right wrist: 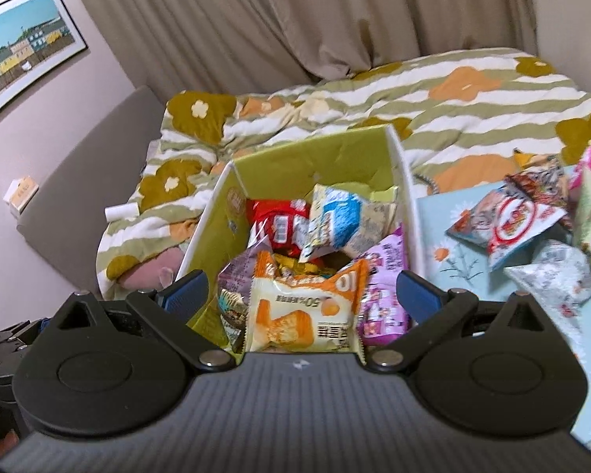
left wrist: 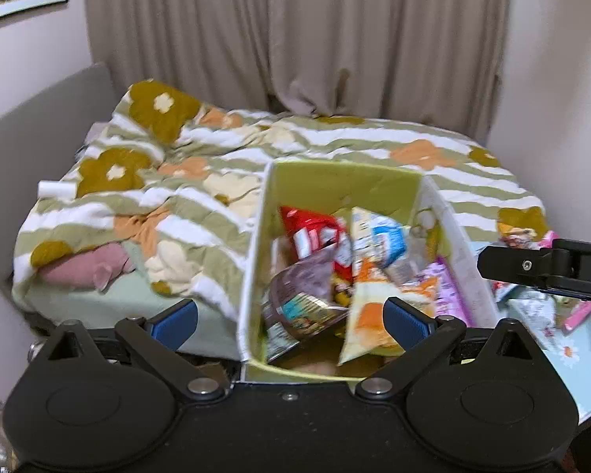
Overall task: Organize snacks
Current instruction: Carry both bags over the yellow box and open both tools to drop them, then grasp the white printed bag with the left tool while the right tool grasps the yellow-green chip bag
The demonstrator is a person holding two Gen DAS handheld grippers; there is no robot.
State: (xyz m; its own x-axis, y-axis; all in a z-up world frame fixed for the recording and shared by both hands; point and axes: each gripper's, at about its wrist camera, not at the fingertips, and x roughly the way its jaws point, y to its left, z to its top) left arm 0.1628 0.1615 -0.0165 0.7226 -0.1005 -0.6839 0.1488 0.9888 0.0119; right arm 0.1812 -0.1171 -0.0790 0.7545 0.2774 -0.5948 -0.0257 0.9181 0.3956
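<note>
A green-lined cardboard box [left wrist: 335,181] [right wrist: 295,165] stands open at the bed's edge, holding several snack packets: a red one [left wrist: 307,228] [right wrist: 279,220], a blue-and-white one [left wrist: 378,236] [right wrist: 342,220], a purple one [right wrist: 386,287], and an orange-and-white one [left wrist: 370,315] [right wrist: 299,315] on top. My left gripper [left wrist: 291,323] is open above the box's near-left side, holding nothing. My right gripper [right wrist: 301,295] is open over the box's near edge; the orange-and-white packet lies between its fingers, touching neither. Several loose packets [right wrist: 512,224] lie right of the box.
The loose packets rest on a light blue flowered cloth [right wrist: 453,244]. Behind the box is a bed with a green striped flower quilt [left wrist: 335,142] and a pink plush toy [left wrist: 86,268]. Beige curtains hang behind. The right tool's black body [left wrist: 547,272] juts in at the right.
</note>
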